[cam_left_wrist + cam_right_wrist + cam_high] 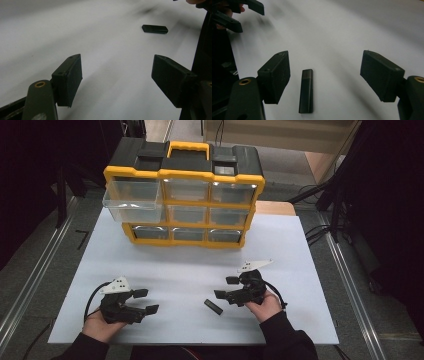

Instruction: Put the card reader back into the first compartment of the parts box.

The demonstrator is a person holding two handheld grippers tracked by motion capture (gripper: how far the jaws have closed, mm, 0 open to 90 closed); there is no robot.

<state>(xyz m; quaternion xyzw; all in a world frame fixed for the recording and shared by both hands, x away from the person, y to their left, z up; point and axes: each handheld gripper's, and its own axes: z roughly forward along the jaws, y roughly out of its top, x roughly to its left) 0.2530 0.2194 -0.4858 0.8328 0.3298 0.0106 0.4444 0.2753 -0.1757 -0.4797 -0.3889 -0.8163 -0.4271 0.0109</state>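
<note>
— What's that small dark thing down on the table?

— A short black rectangular stick (213, 306), plastic by the look of it, lying flat on the white tabletop (190, 265) in the lower middle of the high view. It sits just left of the right gripper (226, 287), touching nothing.

— Has the right gripper got hold of it?

— No. Its jaws stand wide apart and hold nothing. In the right gripper view the stick (306, 91) lies low in the frame between the two black jaws, nearer the left one, with bare white surface around it.

— And the left gripper?

— The left gripper (145, 301) is at the lower left of the high view, held in a hand (100, 327) low to the table. Its jaws are spread wide too, empty. In its own view the stick (154, 29) shows at the upper right, well beyond the jaws.

— What's at the back?

— A yellow-and-black plastic organizer cabinet (184, 195) with clear drawers, upper middle of the frame. Its clear top-left drawer (132, 200) is pulled out.
</note>
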